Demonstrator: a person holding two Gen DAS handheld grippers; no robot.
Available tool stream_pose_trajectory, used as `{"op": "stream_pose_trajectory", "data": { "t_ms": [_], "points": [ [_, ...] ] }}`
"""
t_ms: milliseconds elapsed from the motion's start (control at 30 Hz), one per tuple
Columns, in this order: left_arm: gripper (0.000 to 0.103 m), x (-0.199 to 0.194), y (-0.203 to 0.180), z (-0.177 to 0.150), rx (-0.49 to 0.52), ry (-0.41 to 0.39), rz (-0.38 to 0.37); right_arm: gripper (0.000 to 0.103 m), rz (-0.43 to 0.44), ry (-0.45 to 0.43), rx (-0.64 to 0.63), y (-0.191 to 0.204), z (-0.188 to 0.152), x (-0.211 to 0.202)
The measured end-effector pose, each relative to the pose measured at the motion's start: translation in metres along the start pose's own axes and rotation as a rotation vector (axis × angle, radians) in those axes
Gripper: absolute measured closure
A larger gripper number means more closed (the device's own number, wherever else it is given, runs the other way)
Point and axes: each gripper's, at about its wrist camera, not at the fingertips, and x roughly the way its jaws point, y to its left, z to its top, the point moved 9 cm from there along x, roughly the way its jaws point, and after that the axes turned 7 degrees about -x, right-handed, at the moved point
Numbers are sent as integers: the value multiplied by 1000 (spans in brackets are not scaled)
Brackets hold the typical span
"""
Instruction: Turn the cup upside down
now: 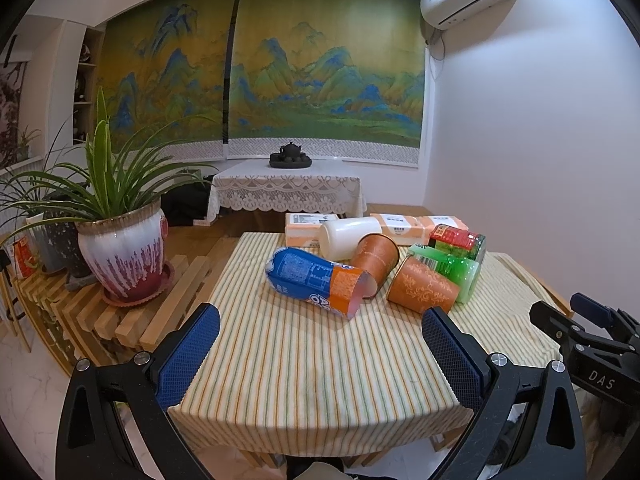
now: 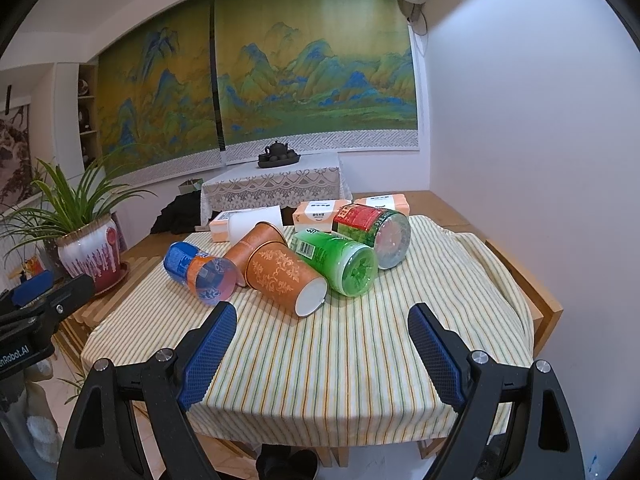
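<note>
Several cups lie on their sides on the striped tablecloth (image 1: 304,364) (image 2: 352,360). A blue and orange plastic cup (image 1: 316,282) (image 2: 202,272) lies at the left. Two orange patterned paper cups (image 1: 422,286) (image 2: 280,278) lie in the middle, the second (image 1: 374,260) (image 2: 256,242) behind. Beside them lie a green cup (image 1: 460,272) (image 2: 340,262), a red and green cup (image 1: 458,240) (image 2: 372,228) and a white cup (image 1: 350,236) (image 2: 256,222). My left gripper (image 1: 320,334) and right gripper (image 2: 322,328) both hover open near the table's front, touching nothing.
A potted plant (image 1: 124,256) (image 2: 90,256) stands on a slatted wooden stand left of the table. Tissue packs (image 1: 308,226) (image 2: 316,212) lie behind the cups. A lace-covered table with a tea set (image 1: 290,156) stands farther back. A white wall is close on the right.
</note>
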Motion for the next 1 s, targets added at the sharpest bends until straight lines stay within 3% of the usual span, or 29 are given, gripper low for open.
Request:
{"op": "stream_pose_trajectory", "data": {
  "t_ms": [300,633,900,1000],
  "points": [
    [1,13,1,2,1,15,8,18,27,15,-9,-6,9,16],
    [1,35,-1,1,19,49,16,19,146,116,-29,-21,28,69],
    [1,52,-1,-3,27,78,29,34,225,240,-93,-30,40,123],
    [1,57,2,-3,22,84,38,46,271,317,-127,-27,47,147]
  ]
}}
